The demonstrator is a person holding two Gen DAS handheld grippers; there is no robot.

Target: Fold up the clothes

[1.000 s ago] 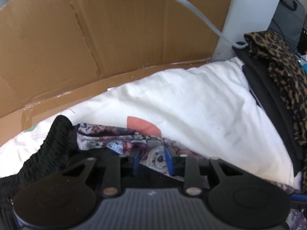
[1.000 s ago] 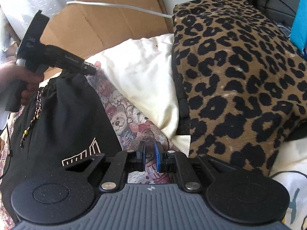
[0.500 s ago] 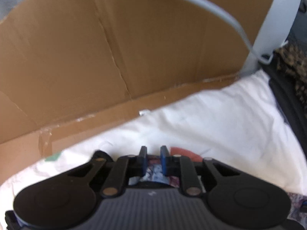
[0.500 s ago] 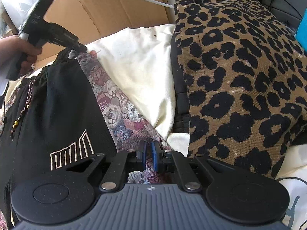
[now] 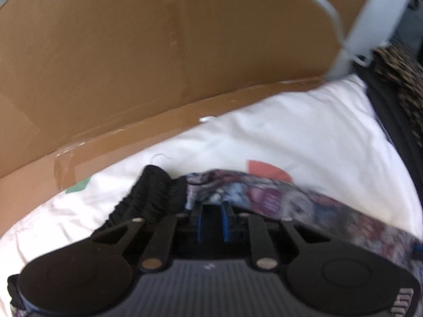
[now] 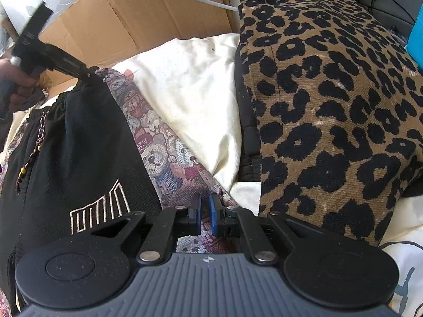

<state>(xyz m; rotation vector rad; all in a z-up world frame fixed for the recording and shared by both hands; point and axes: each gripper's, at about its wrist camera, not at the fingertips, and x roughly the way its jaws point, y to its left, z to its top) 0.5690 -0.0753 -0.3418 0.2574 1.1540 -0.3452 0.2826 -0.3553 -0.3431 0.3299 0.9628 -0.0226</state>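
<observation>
A: Left gripper pinches the black shorts' waistband, up by the cardboard; shorts lie on the bear-print cloth.

B: Right gripper, fingers nearly together on that cloth's edge; leopard pile just beside.

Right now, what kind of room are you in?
Probably a bedroom or some other room at home, though I can't be sure. Clothes lie on a soft white sheet, a folded leopard-print garment sits beside them, and flattened cardboard leans behind.
</observation>
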